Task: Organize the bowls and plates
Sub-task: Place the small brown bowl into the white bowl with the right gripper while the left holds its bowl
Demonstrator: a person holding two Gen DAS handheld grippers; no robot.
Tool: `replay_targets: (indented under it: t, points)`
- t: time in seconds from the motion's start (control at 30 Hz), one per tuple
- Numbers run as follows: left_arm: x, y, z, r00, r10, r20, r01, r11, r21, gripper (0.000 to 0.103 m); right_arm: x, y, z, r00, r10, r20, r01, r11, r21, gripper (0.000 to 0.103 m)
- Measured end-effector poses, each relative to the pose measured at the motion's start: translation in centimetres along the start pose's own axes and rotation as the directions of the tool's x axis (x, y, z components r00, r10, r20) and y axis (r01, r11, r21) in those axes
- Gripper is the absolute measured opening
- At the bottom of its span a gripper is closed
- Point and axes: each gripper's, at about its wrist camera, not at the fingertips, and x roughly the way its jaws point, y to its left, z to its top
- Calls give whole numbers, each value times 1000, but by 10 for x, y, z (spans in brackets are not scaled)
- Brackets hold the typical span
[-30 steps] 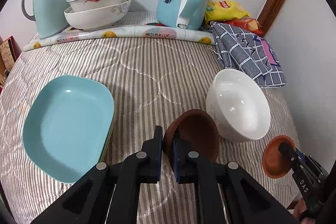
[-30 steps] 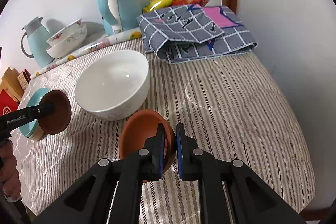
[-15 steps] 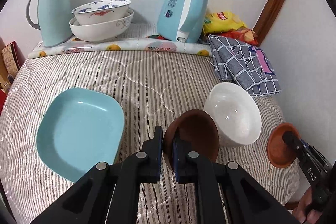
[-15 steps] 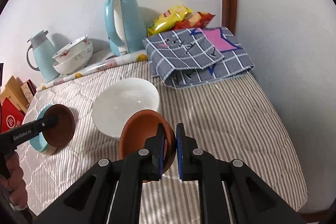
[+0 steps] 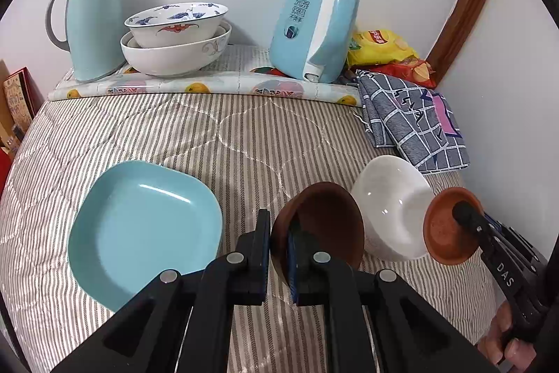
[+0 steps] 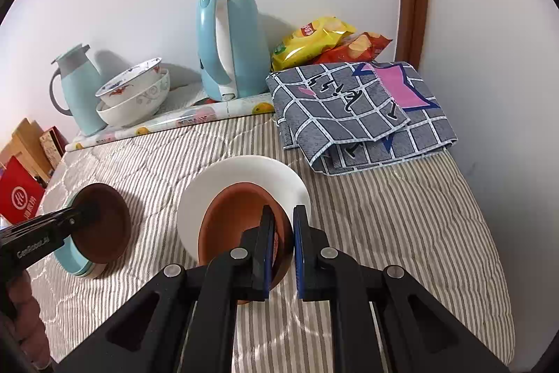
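Observation:
My left gripper (image 5: 278, 233) is shut on the rim of a dark brown bowl (image 5: 325, 222) and holds it above the striped cloth, between the light blue square plates (image 5: 143, 233) and the white bowl (image 5: 391, 208). My right gripper (image 6: 282, 226) is shut on the rim of an orange-brown bowl (image 6: 234, 219), held in the air in front of the white bowl (image 6: 244, 170). The orange-brown bowl (image 5: 450, 226) also shows at the right of the left wrist view. The dark brown bowl (image 6: 101, 226) hangs over the blue plates (image 6: 70, 257) in the right wrist view.
At the back stand a light blue jug (image 5: 91, 20), two stacked patterned bowls (image 5: 174, 41), a light blue kettle (image 5: 314, 27), crisp bags (image 5: 380, 48) and a folded checked cloth (image 5: 412, 121). Walls close the back and right sides. Boxes (image 6: 24, 184) stand at the left.
Both grippers have risen and pulled back with their bowls. The plates, white bowl and back items now look smaller and farther away.

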Motion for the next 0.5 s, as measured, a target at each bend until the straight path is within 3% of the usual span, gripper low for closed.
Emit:
replay_targets:
  t: [0.5]
  points:
    - [13,10,16,1000,-8,-8,8,1000,-30,9,51,15,9,997,7,-79,-10,999,-35,10]
